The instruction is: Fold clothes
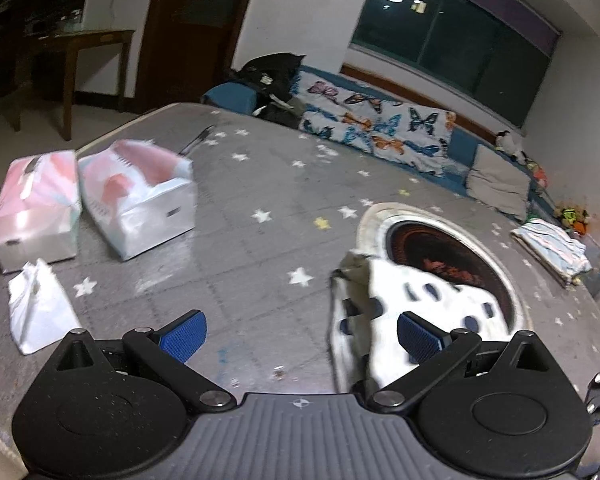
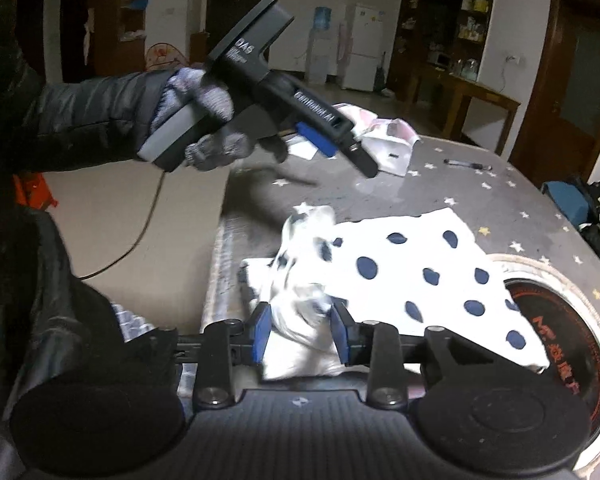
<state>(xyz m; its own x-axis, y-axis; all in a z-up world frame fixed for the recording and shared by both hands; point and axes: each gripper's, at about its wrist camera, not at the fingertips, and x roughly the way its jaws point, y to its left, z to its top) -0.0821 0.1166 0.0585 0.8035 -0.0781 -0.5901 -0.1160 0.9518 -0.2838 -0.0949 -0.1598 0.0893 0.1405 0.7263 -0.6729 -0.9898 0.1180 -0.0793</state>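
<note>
Left tongs [image 1: 300, 338]: wide, above the table [image 1: 260, 184], holding nothing | right tongs [image 2: 300, 330]: narrow, pads pinching a bunched bit of the spotted cloth [image 2: 412, 268] | cloth: near the table's front edge, partly over the round burner [image 2: 568, 344] | boxes [image 1: 136, 196]: left edge | pen [image 2: 466, 165]: far edge

home | fridge [image 2: 363, 46], butterfly blanket [image 1: 376, 128], wooden table [image 1: 85, 40]

Left gripper [image 1: 302, 336] hangs spread wide; right gripper [image 2: 300, 330] pinches closed low.
</note>
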